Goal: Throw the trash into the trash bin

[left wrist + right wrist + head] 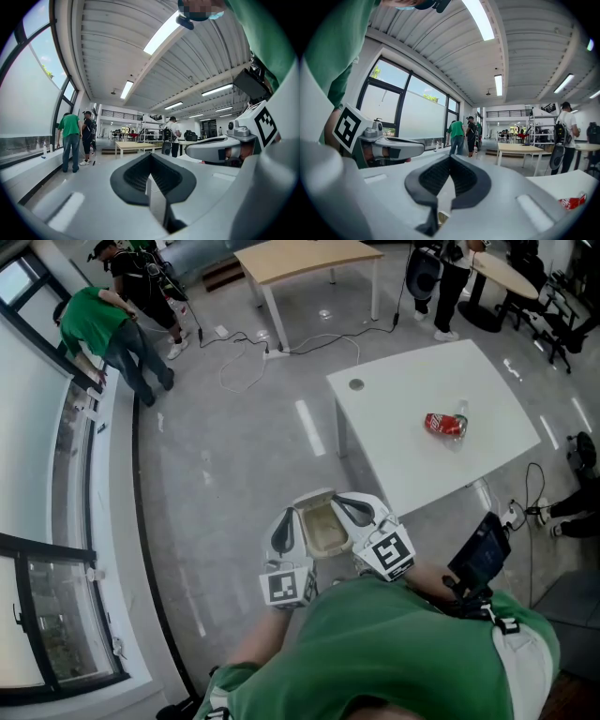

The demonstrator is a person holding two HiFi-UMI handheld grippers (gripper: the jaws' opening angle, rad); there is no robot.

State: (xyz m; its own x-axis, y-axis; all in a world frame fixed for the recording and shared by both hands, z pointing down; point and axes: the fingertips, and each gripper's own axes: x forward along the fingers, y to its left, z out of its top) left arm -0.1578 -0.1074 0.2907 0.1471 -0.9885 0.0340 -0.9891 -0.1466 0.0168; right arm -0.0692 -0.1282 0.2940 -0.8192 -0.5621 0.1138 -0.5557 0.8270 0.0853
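A cream open-topped container, like a small bin or paper box, hangs in front of my chest between the two grippers. My left gripper is shut on its left rim, and a thin pale edge shows between its closed pads. My right gripper is shut on the right rim, where a cream sheet is pinched in its jaws. Both grippers point about level. A crushed red can lies on the white table ahead to the right, also seen as a red can from the right gripper.
The white table stands ahead right, and a wooden table stands farther back. Cables trail over the grey floor. Two people stand by the window ledge at the left, and others stand at the back right. A dark screen is at my right side.
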